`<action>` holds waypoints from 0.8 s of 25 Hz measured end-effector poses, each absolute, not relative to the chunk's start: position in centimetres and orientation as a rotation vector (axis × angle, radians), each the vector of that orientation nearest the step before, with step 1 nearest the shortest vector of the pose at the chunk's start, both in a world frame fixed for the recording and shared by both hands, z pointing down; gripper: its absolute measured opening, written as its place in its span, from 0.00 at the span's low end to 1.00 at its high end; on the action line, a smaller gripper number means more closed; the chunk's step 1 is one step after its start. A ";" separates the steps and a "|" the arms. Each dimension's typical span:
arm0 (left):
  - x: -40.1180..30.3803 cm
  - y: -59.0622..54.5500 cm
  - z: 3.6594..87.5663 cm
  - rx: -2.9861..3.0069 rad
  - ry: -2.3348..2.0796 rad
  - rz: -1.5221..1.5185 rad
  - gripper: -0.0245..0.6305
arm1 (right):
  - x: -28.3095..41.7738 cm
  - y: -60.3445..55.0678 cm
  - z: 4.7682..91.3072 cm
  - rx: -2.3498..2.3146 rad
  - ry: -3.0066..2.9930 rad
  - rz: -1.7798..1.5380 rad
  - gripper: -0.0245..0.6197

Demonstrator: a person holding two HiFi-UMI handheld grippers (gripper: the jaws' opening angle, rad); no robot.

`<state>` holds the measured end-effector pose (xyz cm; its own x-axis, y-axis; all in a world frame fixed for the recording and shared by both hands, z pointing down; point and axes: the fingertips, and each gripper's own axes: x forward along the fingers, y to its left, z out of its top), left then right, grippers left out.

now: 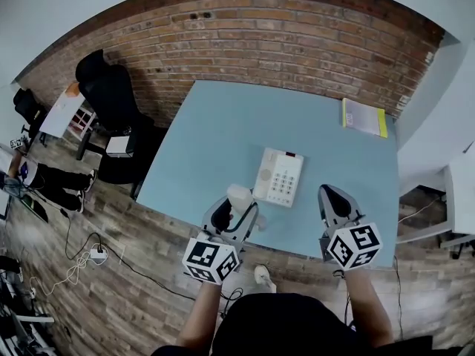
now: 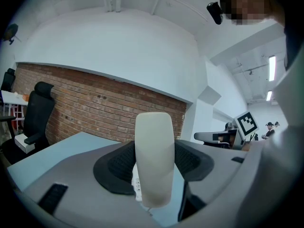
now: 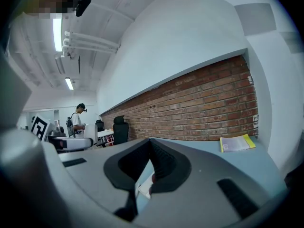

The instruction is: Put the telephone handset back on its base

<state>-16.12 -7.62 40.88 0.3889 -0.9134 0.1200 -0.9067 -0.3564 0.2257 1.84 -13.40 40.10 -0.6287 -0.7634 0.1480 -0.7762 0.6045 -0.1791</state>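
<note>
1. The left hand-held gripper (image 1: 236, 215) is clamped on the cream handset (image 2: 153, 158), which stands upright over the near edge of the blue tabletop (image 1: 223, 124).
2. The right hand-held gripper (image 1: 332, 197) has its jaws closed tip to tip with nothing between them.
3. The phone base (image 1: 278, 176) lies flat just beyond both grippers. The handset is off it, just beside its left near corner.
4. A yellow-edged booklet (image 1: 364, 117) lies at the far right corner.
5. A black office chair (image 1: 111, 95) stands beyond the left edge, by the brick wall (image 1: 297, 35).
</note>
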 end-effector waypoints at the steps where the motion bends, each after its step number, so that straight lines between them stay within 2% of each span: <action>1: -16.3 -7.9 41.0 2.398 -1.599 -0.034 0.42 | 1.5 -13.7 40.1 1.331 -2.759 0.349 0.06; 12: -19.2 -10.2 42.8 2.398 -1.533 -0.027 0.42 | -2.3 -15.6 41.2 1.342 -2.725 0.355 0.06; 20: -19.2 -11.0 43.2 2.420 -1.490 -0.006 0.42 | -2.1 -15.8 41.5 1.375 -2.698 0.356 0.06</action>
<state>-19.16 -11.05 43.24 0.4626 -0.8735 0.1518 -0.8723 -0.4178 0.2539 -2.11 -15.75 41.49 -0.5898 -0.7856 0.1867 -0.8072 0.5669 -0.1645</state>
